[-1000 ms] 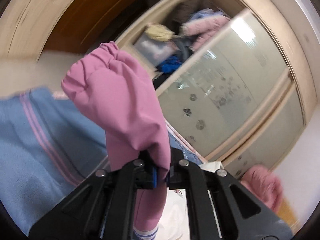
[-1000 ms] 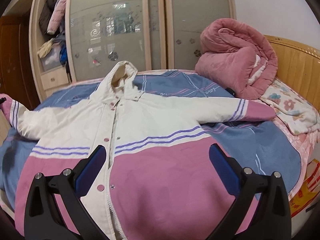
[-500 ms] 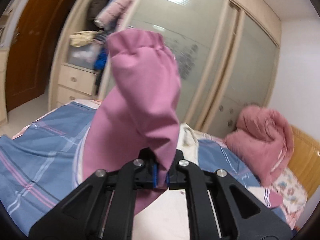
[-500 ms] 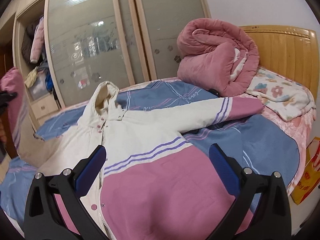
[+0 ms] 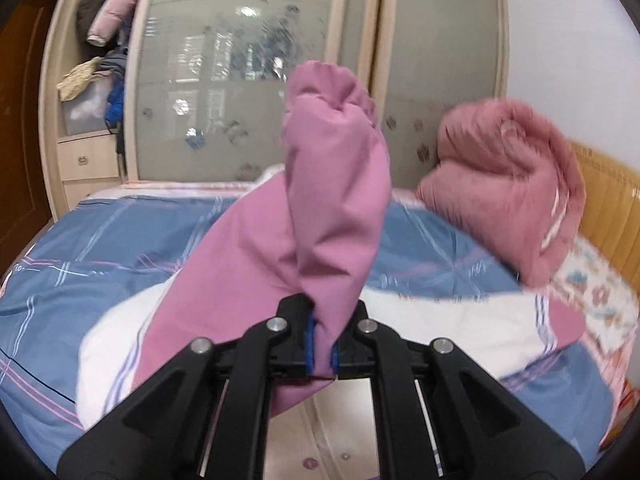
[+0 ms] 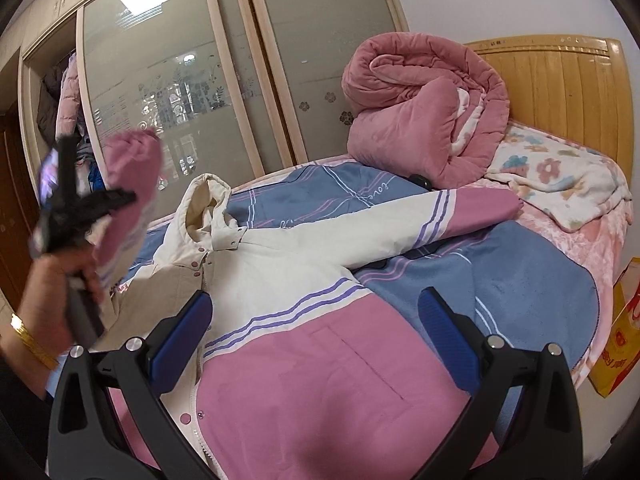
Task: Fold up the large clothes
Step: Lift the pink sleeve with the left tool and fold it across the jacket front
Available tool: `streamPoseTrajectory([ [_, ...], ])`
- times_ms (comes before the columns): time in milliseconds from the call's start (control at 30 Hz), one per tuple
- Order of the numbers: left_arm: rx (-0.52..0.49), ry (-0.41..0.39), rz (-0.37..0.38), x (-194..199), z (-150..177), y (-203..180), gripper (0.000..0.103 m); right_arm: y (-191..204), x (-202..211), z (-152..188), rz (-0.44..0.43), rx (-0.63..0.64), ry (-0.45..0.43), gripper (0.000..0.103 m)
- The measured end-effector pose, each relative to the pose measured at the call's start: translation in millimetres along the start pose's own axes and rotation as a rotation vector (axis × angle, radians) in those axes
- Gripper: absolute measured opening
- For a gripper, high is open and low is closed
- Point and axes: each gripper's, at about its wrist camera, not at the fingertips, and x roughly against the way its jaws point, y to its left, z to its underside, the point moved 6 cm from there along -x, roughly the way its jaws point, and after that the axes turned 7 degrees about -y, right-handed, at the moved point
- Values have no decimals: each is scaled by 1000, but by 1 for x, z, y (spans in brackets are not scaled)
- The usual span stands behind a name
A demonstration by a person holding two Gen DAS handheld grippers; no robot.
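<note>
A jacket point(image 6: 280, 280) lies spread on the bed point(image 6: 540, 280); a rolled quilt point(image 6: 420, 112) sits behind it at upper right, a wardrobe point(image 6: 240, 80) beyond.

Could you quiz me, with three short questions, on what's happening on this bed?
1. True or false: the left gripper is shut on the pink sleeve.
2. The right gripper is: A) open, holding nothing B) shut on the hood C) holding the quilt.
3. What lies rolled up by the wooden headboard?

Key: 1 true; 2 A; 3 the pink quilt.
</note>
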Motion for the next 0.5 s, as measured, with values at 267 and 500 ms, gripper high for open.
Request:
streamPoseTrajectory([
  [267,-77,75,-2,-37,47,-40,5,-15,1,-1,23,-12,-1,102],
  [500,-109,115,16,-57,66,-69,5,-22,1,-1,29,-14,4,102],
])
